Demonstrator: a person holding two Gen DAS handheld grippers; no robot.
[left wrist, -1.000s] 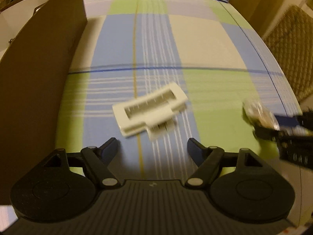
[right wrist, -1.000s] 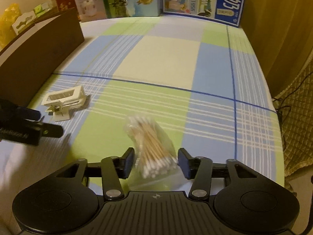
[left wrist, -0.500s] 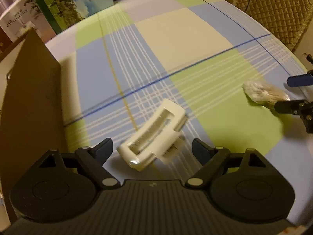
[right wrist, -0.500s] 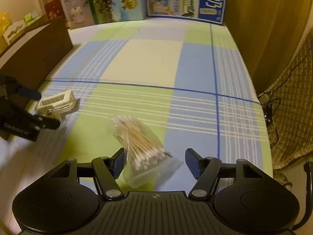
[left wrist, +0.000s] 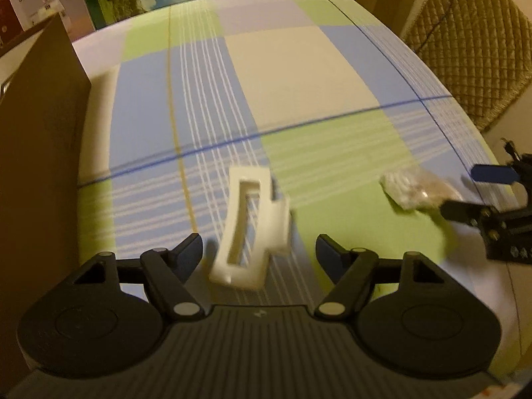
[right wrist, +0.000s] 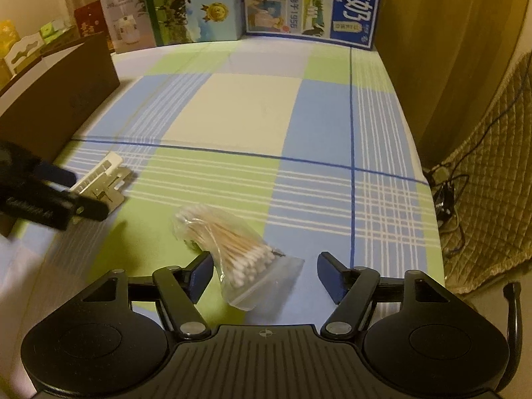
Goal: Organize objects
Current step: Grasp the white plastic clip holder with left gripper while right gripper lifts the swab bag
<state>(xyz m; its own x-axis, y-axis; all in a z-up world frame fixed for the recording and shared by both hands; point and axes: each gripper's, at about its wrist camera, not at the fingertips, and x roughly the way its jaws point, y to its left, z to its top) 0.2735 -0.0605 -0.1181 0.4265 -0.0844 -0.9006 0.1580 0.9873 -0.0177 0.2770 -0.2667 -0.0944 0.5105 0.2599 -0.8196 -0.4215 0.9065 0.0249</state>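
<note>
A white hair claw clip (left wrist: 252,229) lies on the checked tablecloth (left wrist: 299,66) between the fingers of my left gripper (left wrist: 259,256), which is open around it. The clip also shows in the right wrist view (right wrist: 99,179), behind the left gripper (right wrist: 66,196). A clear bag of cotton swabs (right wrist: 232,249) lies between the fingers of my right gripper (right wrist: 264,274), which is open. The bag also shows in the left wrist view (left wrist: 415,189), with the right gripper (left wrist: 478,193) at it.
A brown cardboard box wall (left wrist: 36,139) stands along the left edge, also in the right wrist view (right wrist: 66,99). Milk cartons and boxes (right wrist: 266,3) line the back of the table. A quilted chair (left wrist: 465,43) and cables (right wrist: 449,183) are off the right edge.
My left gripper has swung around the clip, which now lies lengthwise between its fingers. My right gripper has opened wider and drawn back a little from the swab bag.
</note>
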